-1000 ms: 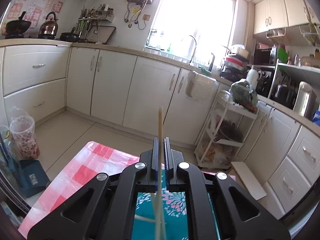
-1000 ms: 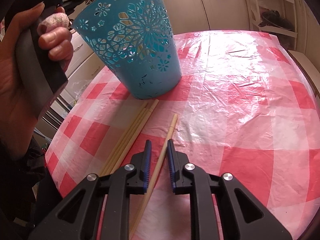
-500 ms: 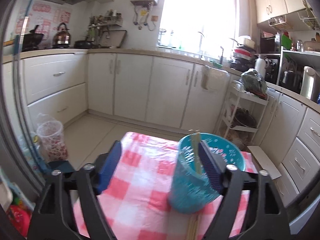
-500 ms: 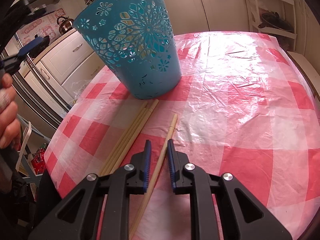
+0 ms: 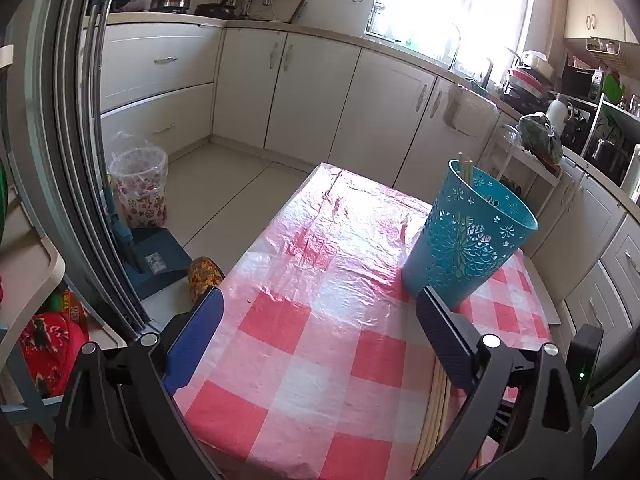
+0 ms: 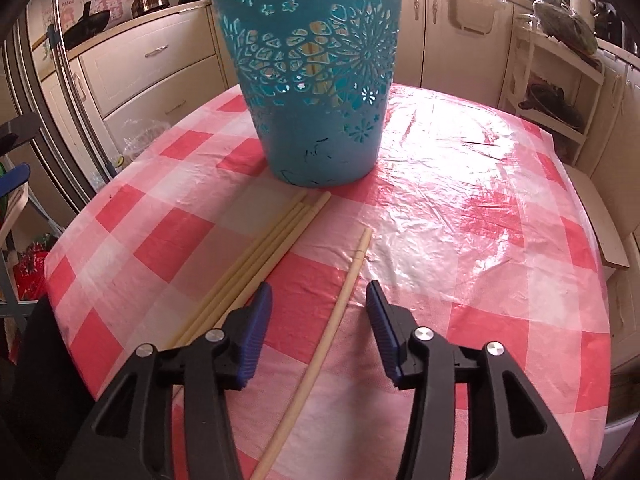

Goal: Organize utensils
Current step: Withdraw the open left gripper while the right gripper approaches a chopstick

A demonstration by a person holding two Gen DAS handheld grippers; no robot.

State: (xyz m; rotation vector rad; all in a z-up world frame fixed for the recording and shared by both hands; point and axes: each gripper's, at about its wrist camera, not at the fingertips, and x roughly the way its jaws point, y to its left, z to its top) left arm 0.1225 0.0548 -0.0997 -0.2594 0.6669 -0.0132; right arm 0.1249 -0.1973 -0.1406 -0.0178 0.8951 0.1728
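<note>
A blue cut-out plastic basket (image 6: pixel 316 80) stands on the red-checked table (image 6: pixel 460 208); chopstick tips (image 5: pixel 465 168) stick out of its rim in the left wrist view, where the basket (image 5: pixel 468 240) is ahead to the right. Several wooden chopsticks (image 6: pixel 256 264) lie in a bundle in front of it, and a single chopstick (image 6: pixel 332 320) lies apart. My right gripper (image 6: pixel 318 312) is open, its jaws on either side of the single chopstick. My left gripper (image 5: pixel 320 320) is wide open and empty over the table's near end.
Kitchen cabinets (image 5: pixel 312 92) run along the far wall. A lined waste bin (image 5: pixel 138 188) and a blue dustpan (image 5: pixel 156 260) stand on the floor left of the table. A white rack (image 6: pixel 556 80) stands behind the table. A fridge edge (image 5: pixel 68 160) is close on the left.
My left gripper let a chopstick go into the basket, opened wide and drew back to the table's near end. My right gripper opened over the single chopstick.
</note>
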